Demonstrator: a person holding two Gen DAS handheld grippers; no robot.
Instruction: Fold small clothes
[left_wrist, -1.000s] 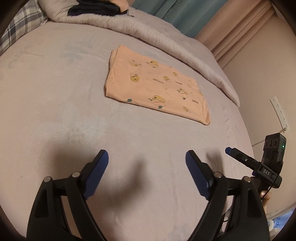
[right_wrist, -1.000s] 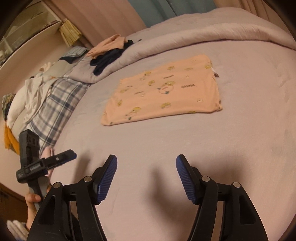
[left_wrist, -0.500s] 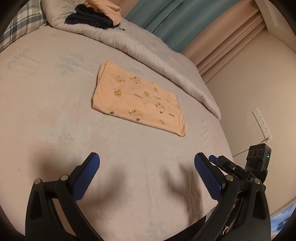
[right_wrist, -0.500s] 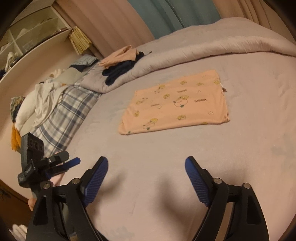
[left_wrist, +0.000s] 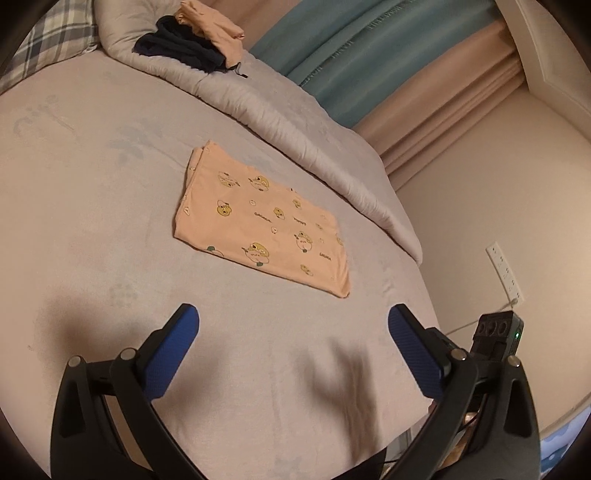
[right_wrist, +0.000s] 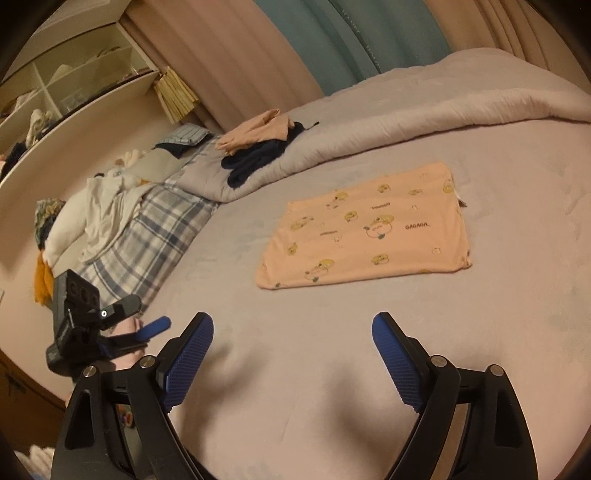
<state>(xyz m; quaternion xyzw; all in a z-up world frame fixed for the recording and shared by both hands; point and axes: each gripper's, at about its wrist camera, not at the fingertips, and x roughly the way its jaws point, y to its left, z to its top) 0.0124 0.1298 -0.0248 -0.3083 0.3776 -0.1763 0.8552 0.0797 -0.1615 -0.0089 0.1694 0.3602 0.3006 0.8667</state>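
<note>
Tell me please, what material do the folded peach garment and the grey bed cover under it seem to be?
Folded peach garment: probably thin cotton knit, matte, printed with small cartoons; it lies flat with soft, limp edges. Grey bed cover: looks like short-pile fleece or plush, with a faintly fuzzy, matte surface and shallow dents. The exact fibre of either cannot be told.

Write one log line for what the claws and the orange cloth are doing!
left claw: open, empty | right claw: open, empty | orange cloth: folded flat on bed

Soft printed cotton garment (left_wrist: 263, 226) on matt fleecy bedsheet (left_wrist: 92, 206) — ribbed rubbery pads (left_wrist: 173, 354).
</note>
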